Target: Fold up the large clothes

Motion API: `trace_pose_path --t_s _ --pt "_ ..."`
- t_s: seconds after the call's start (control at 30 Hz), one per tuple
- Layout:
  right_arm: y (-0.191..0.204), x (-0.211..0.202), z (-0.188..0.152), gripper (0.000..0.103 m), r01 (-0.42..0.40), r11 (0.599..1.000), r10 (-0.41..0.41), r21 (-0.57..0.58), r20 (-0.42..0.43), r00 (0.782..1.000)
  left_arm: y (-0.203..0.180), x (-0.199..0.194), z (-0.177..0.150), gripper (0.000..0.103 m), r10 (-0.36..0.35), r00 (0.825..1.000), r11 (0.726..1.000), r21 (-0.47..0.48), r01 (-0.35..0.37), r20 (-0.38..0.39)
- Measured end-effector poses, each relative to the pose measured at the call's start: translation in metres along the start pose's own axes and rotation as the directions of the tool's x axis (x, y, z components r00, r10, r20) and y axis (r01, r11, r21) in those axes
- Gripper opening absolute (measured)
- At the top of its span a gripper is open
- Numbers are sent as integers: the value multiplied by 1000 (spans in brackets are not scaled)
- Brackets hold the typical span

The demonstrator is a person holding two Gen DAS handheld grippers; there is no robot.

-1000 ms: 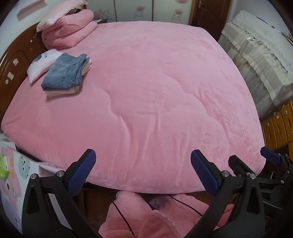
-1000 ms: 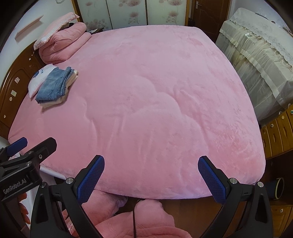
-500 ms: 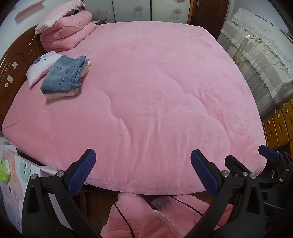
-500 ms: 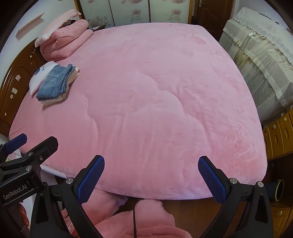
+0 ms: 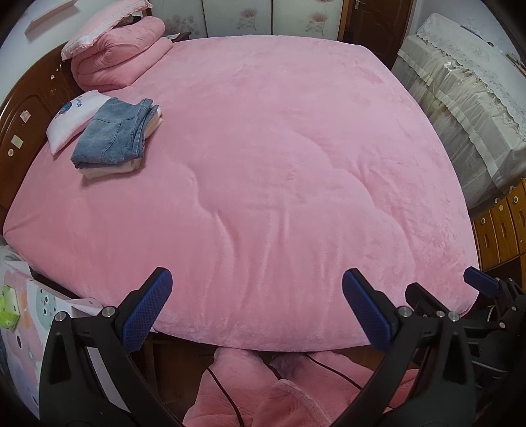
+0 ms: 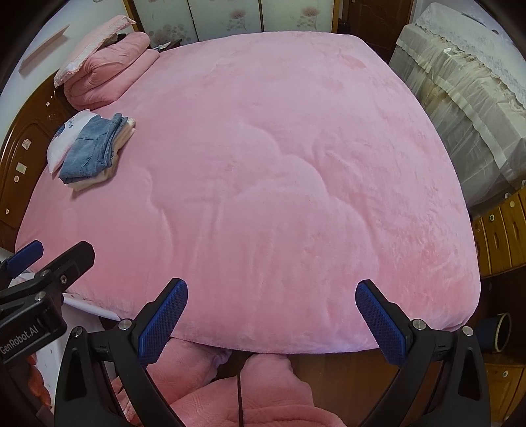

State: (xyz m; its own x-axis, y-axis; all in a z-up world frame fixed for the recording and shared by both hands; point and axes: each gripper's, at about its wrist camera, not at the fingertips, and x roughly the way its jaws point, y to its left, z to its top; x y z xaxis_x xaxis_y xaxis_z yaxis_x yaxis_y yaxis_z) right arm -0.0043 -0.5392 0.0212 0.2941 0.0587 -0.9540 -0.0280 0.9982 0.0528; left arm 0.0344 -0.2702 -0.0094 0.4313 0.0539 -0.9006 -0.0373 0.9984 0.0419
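One bed, covered edge to edge by one pink blanket; its surface shows shallow creases only. One covered cabinet stands beside the bed at 2 o'clock; wooden drawers at 3 o'clock. One headboard at 9–10 o'clock.

One rolled pink quilt at 11 o'clock, with one pillow on top of it. One stack of folded clothes at 10 o'clock on the bed: jeans uppermost, pale garments beneath, and a white pillow touching the stack on the headboard side.

Two grippers. Left gripper: jaws spread wide, holding nothing, over the bed's near edge. Right gripper: jaws spread wide, holding nothing, same edge. The two sit side by side, each visible in the other's view.

Pink sleeves at 6 o'clock, with one black cable across them. Nothing lies between the grippers and the stack.
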Motion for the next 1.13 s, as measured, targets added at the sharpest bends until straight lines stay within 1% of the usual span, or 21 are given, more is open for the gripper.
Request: trace_pose_path --t_s 0.13,0.23,0.33,0.43,0.63,0.93,1.13 --pt "0 2 -1 103 3 1000 -3 4 -4 1000 0 4 2 103 5 1000 1000 12 -4 -17" --pt "-1 5 -3 103 8 1000 -7 15 -15 1000 1 2 5 103 18 1000 1000 5 -18 -7" --pt "-3 7 -3 103 10 1000 -9 13 -19 1000 -4 2 6 103 26 1000 999 24 -26 -2" --pt "-5 7 -5 103 13 1000 -12 18 -21 1000 -6 2 8 103 34 999 999 22 -34 1" --pt "-7 10 -8 103 18 1000 -17 26 -34 999 -10 6 8 103 34 999 999 28 -33 -17" --pt "-30 15 -21 103 23 996 -19 85 -47 999 -12 10 4 103 54 998 999 2 -54 -31" --pt "-35 16 -26 103 16 996 -12 92 -45 999 -12 11 2 103 74 997 997 -13 -74 -37"
